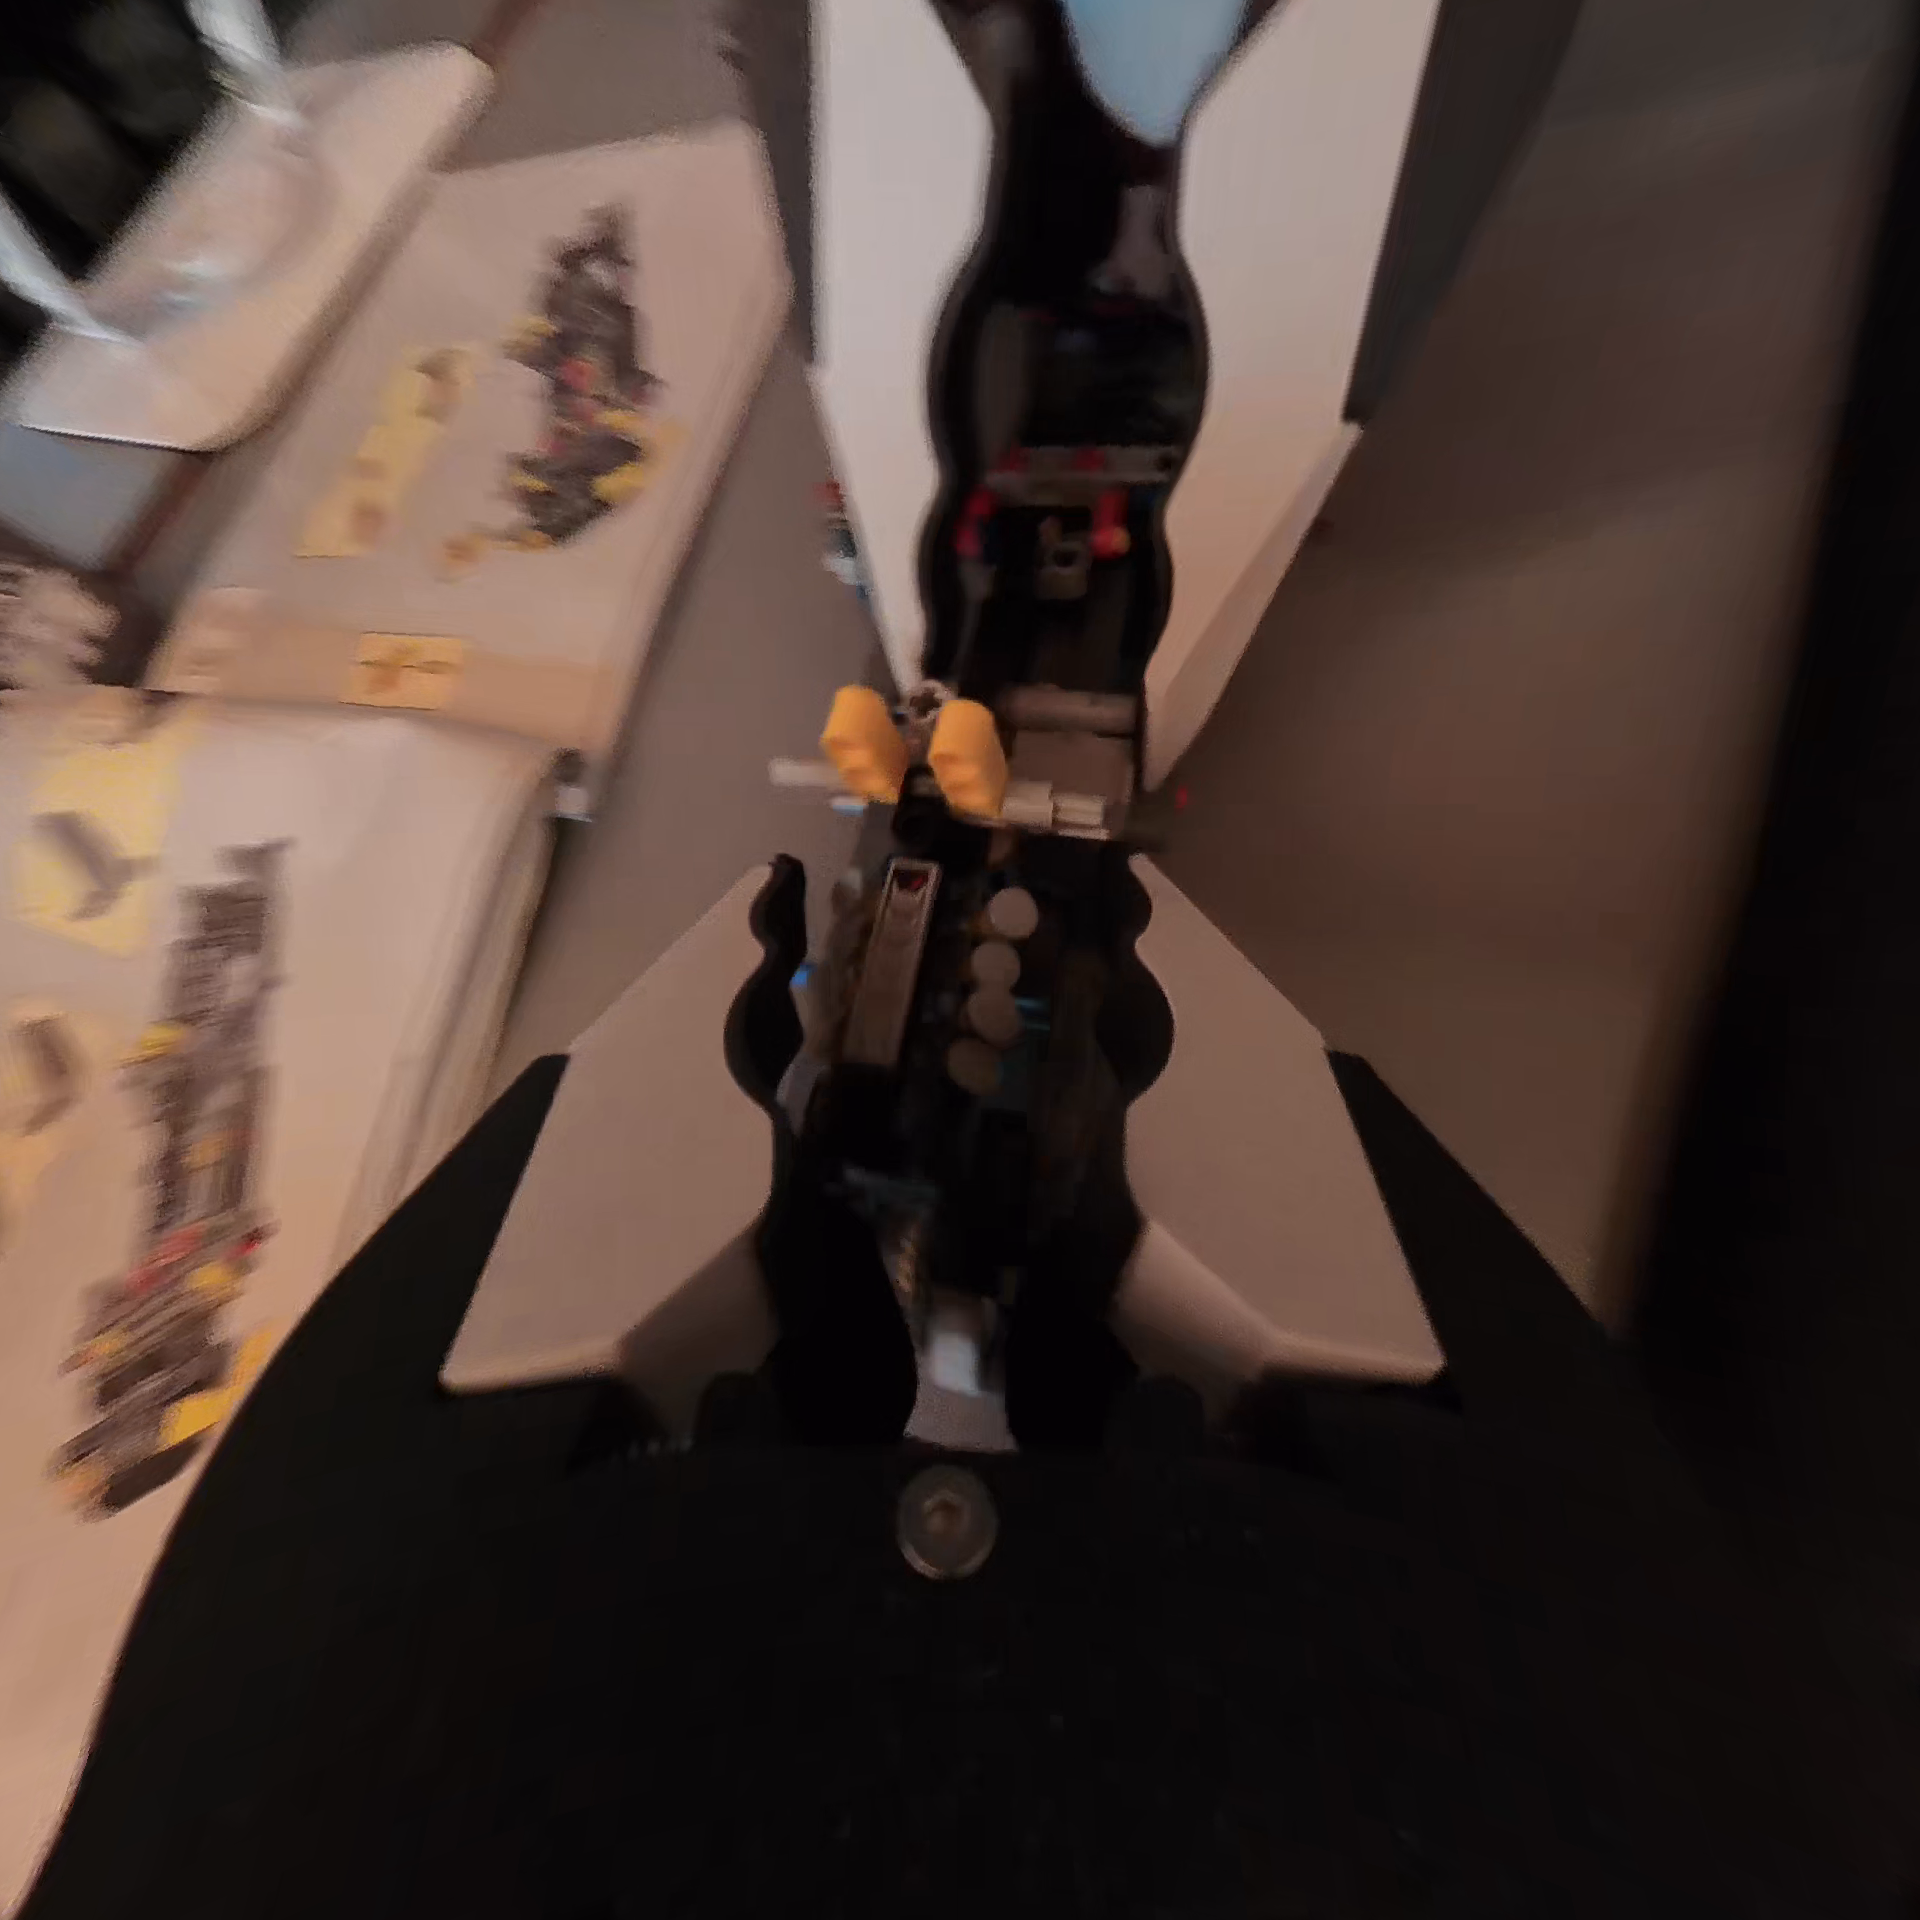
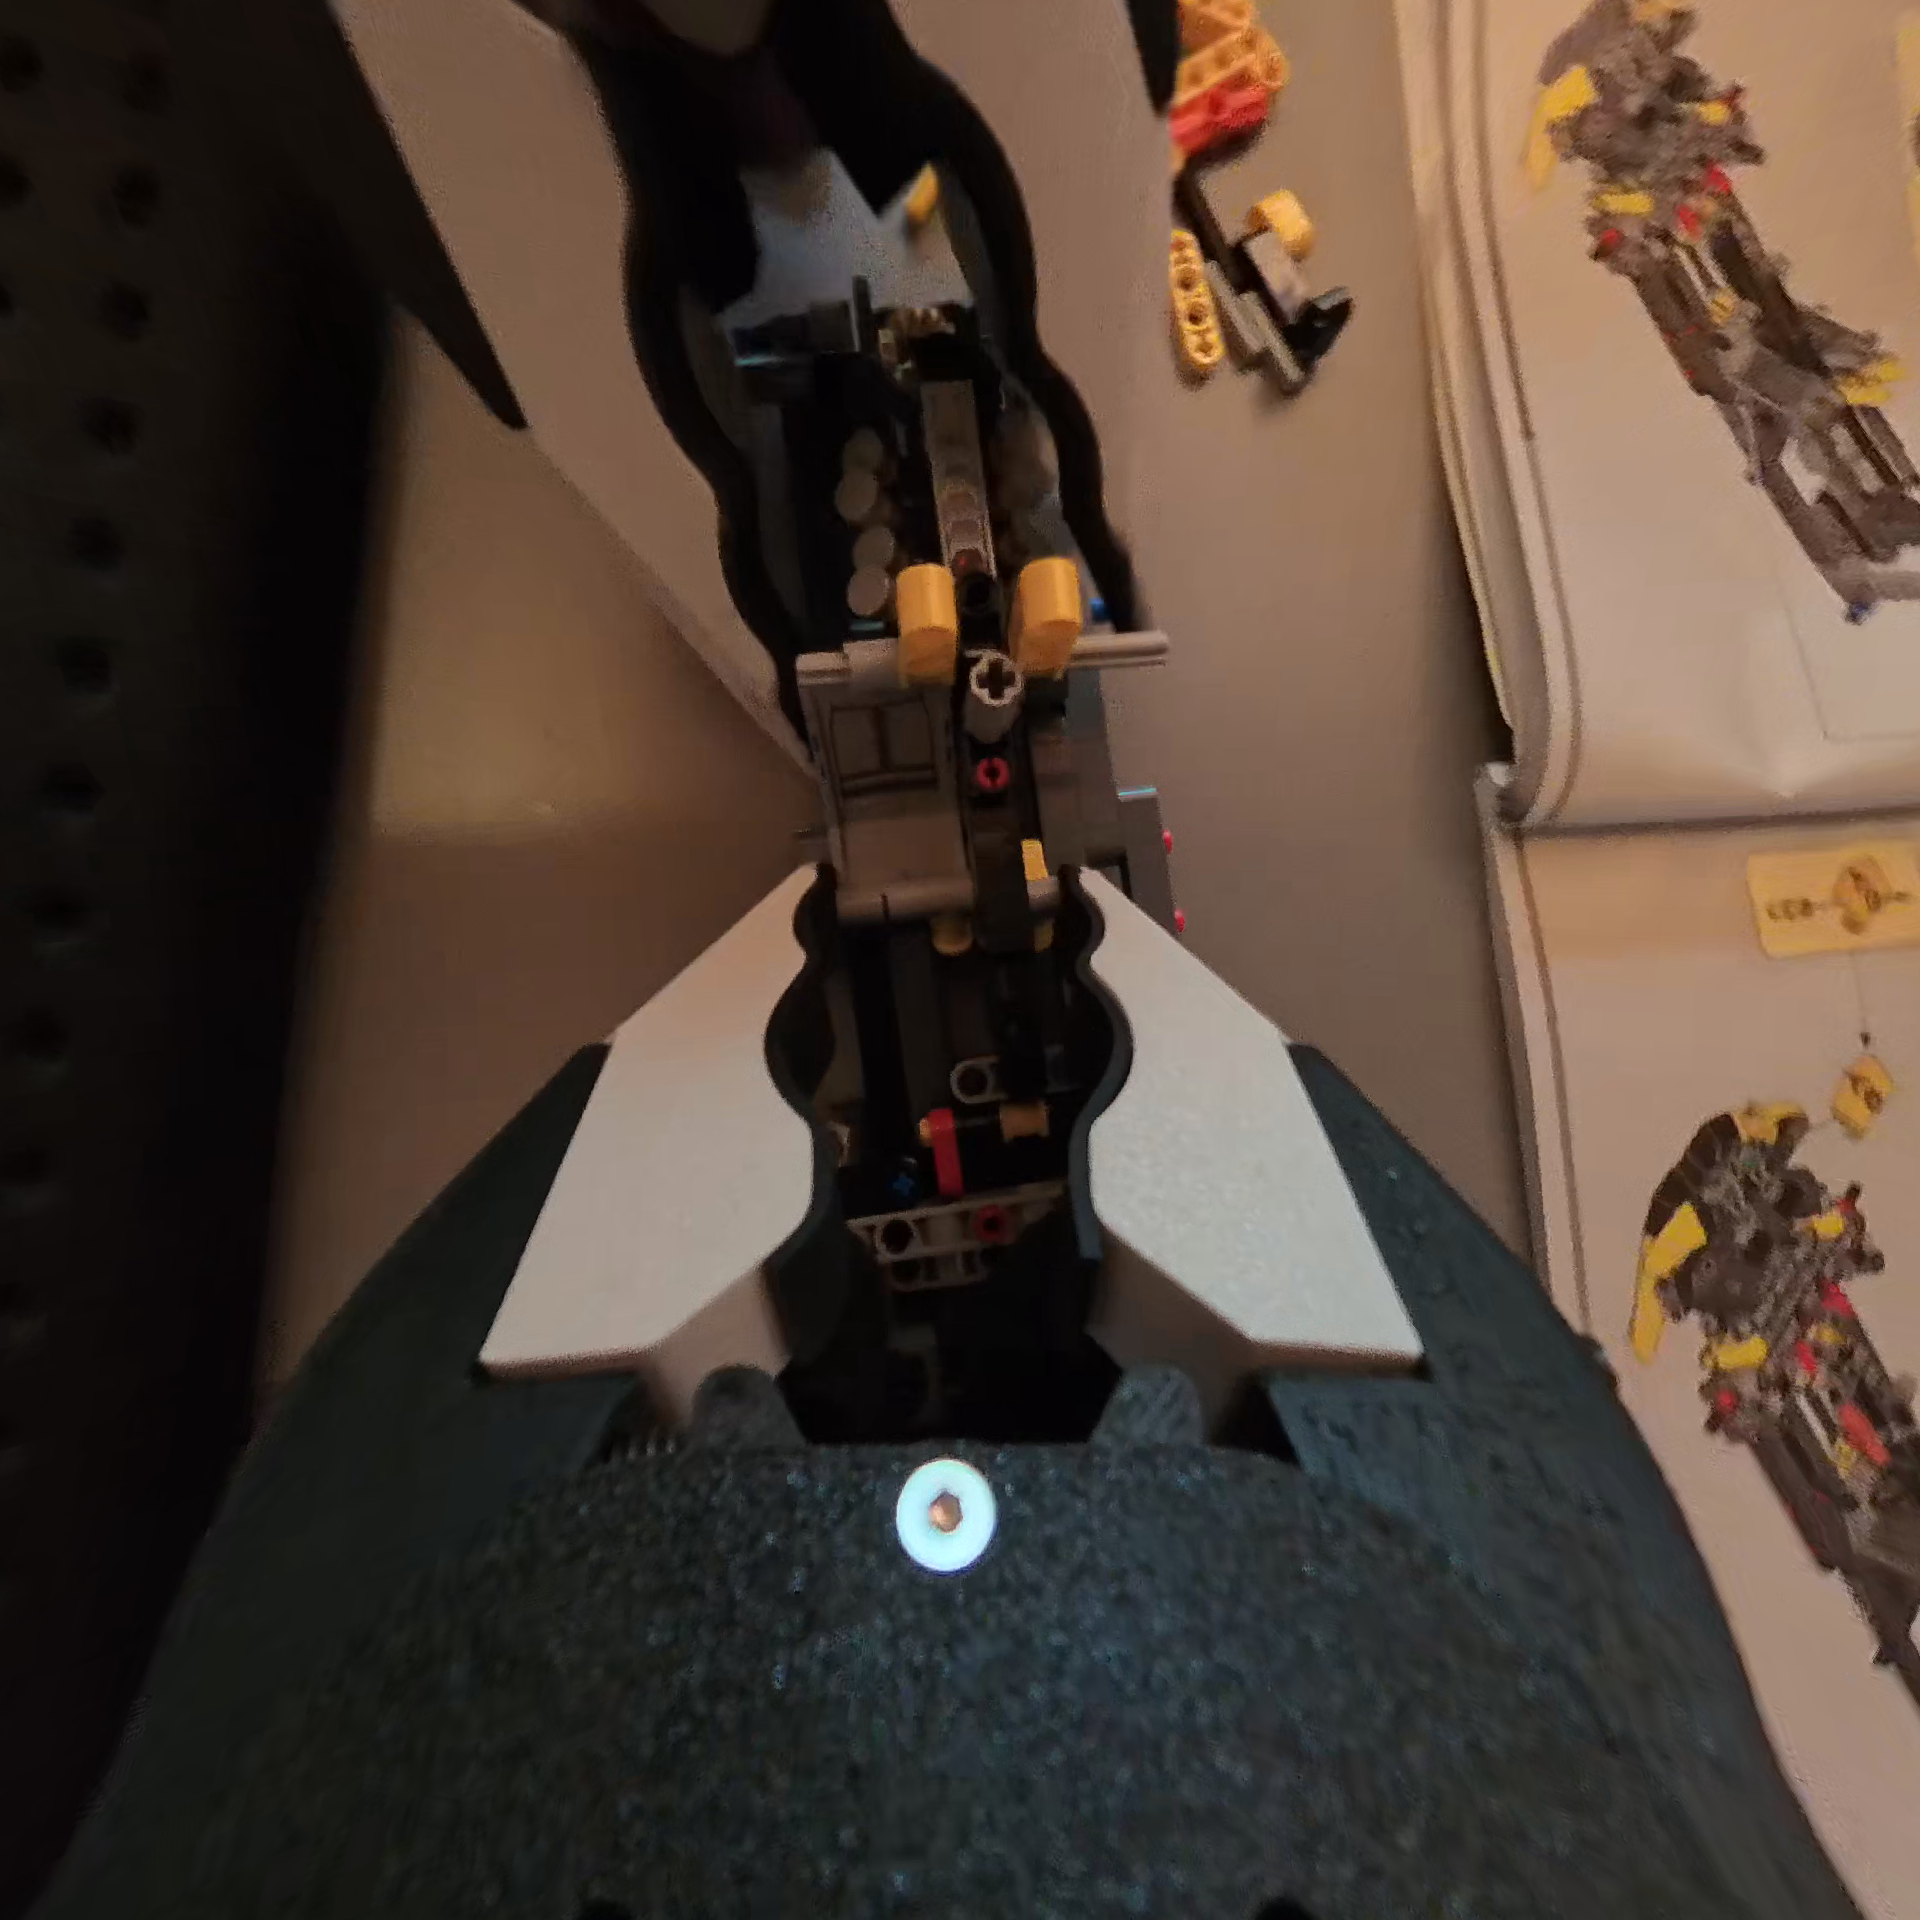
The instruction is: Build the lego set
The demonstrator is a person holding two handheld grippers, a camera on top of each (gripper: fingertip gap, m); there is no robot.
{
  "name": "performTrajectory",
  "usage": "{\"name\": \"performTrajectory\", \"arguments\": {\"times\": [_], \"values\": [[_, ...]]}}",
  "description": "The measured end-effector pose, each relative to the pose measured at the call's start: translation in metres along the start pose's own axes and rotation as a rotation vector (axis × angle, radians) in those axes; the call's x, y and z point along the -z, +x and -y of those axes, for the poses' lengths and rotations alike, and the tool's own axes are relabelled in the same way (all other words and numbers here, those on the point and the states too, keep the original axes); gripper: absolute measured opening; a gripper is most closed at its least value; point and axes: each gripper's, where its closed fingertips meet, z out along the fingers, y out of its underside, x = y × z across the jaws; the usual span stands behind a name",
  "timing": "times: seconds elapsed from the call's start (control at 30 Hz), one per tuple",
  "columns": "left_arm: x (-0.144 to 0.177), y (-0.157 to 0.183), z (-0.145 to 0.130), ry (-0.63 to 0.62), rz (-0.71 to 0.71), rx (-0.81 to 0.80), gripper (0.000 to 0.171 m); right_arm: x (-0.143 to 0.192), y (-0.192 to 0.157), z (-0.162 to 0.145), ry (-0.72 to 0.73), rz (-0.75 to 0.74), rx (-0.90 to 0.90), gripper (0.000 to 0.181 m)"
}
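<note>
A long black and grey lego assembly with two yellow pieces near its middle is held in the air between both grippers, one at each end. My left gripper is shut on its near end in the left wrist view, and my right gripper faces it from the far end. In the right wrist view my right gripper is shut on the assembly, with the yellow pieces just beyond. The left gripper grips the far end.
An open instruction booklet lies on the grey table at the right; it shows blurred at the left in the left wrist view. A small yellow, red and grey sub-assembly lies beside it. A white tray is at the far left. The tips of both grippers are at nearly the same place.
</note>
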Motion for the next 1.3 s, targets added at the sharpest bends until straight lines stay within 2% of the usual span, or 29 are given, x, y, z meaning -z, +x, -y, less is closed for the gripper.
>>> {"name": "performTrajectory", "arguments": {"times": [0.17,0.27,0.33,0.37,0.43,0.57,0.63,0.77,0.87,0.93,0.97,1.07,1.13,1.23,1.3], "values": [[0.026,-0.026,0.020,0.084,0.181,0.065,0.057,0.019,0.014,0.007,0.016,-0.194,-0.224,0.042],[0.048,-0.033,0.042,0.217,0.285,0.183,0.044,0.030,0.020,0.010,0.032,-0.347,-0.388,0.041],[0.056,-0.030,0.053,0.286,0.301,0.288,0.025,0.035,0.022,0.013,0.092,-0.413,-0.529,0.041],[0.052,-0.025,0.053,0.270,0.274,0.336,0.021,0.035,0.020,0.015,0.122,-0.417,-0.603,0.041],[0.041,-0.016,0.049,0.224,0.215,0.403,0.026,0.035,0.015,0.023,0.183,-0.421,-0.677,0.041],[0.027,-0.018,0.042,0.232,0.150,0.490,0.018,0.029,0.009,0.026,0.166,-0.495,-0.720,0.041],[0.016,-0.013,0.038,0.213,0.086,0.480,0.001,0.026,0.008,0.026,0.171,-0.506,-0.773,0.041],[0.001,-0.013,0.034,0.151,-0.015,0.378,0.000,0.021,0.011,0.015,0.161,-0.526,-0.845,0.041],[-0.003,-0.020,0.037,0.145,-0.141,0.409,0.000,0.022,0.009,0.016,0.230,-0.463,-0.847,0.046],[-0.004,-0.024,0.040,0.149,-0.226,0.401,0.000,0.030,0.002,0.022,0.302,-0.378,-0.837,0.065],[-0.003,-0.024,0.042,0.152,-0.278,0.394,0.000,0.039,-0.001,0.024,0.352,-0.347,-0.829,0.068],[-0.001,-0.026,0.046,0.146,-0.411,0.374,0.000,0.077,-0.010,0.021,0.536,-0.270,-0.773,0.056],[0.000,-0.022,0.048,0.133,-0.523,0.336,0.000,0.095,-0.011,0.007,0.609,-0.253,-0.753,0.046],[-0.003,-0.012,0.049,0.097,-0.661,0.266,0.000,0.106,-0.008,-0.017,0.668,-0.255,-0.754,0.042],[-0.006,-0.004,0.045,0.050,-0.752,0.212,0.000,0.106,-0.009,-0.022,0.701,-0.268,-0.727,0.041]]}}
